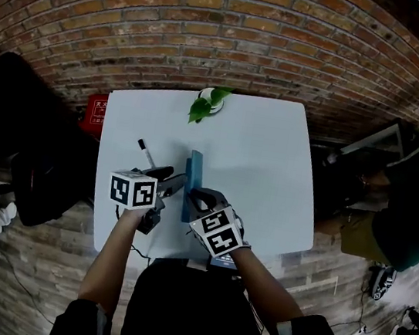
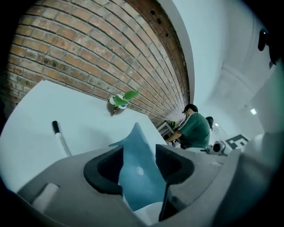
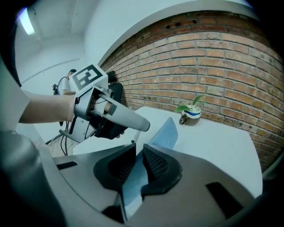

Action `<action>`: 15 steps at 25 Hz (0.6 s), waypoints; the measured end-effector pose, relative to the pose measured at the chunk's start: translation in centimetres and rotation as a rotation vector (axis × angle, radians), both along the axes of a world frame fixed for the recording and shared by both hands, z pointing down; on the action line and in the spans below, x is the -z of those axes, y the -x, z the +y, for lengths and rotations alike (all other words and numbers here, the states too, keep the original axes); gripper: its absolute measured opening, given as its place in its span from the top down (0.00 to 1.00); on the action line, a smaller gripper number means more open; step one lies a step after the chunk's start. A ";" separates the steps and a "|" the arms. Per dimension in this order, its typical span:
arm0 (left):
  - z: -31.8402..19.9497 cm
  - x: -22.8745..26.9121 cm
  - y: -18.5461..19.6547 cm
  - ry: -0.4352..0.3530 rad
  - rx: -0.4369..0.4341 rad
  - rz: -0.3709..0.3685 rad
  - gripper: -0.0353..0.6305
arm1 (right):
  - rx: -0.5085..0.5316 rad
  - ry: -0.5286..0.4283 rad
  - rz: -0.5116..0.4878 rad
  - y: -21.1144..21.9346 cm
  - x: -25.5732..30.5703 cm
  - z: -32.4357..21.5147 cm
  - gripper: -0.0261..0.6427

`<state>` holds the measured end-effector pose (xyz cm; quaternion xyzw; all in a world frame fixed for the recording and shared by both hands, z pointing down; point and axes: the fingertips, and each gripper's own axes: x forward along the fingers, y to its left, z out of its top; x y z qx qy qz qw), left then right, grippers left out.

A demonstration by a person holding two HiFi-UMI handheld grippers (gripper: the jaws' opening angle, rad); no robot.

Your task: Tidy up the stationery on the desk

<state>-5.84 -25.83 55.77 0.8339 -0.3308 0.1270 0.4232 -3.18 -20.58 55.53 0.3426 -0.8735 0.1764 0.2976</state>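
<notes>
A thin blue folder stands on its edge near the front of the white desk. My right gripper is shut on its near end; in the right gripper view the blue sheet runs edge-on between the pads of the right gripper. My left gripper comes at the folder from the left. In the left gripper view the folder's blue face fills the gap of the left gripper, whose jaws stand wide apart. A black-capped marker lies on the desk to the left.
A small potted plant stands at the desk's far edge. A person in green sits beyond the right side. A black chair and a red item are on the brick floor at left.
</notes>
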 end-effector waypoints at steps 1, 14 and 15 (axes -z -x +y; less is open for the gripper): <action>-0.2 0.3 -0.5 0.008 -0.020 -0.004 0.60 | 0.000 -0.001 -0.002 0.1 0.1 0.0 0.87; -0.9 -1.7 -4.1 0.148 -0.094 -0.045 0.76 | 0.041 -0.013 0.010 0.9 0.3 0.6 0.87; -0.9 -1.7 -4.1 0.154 -0.091 -0.043 0.76 | 0.044 -0.010 0.011 0.9 0.3 0.6 0.87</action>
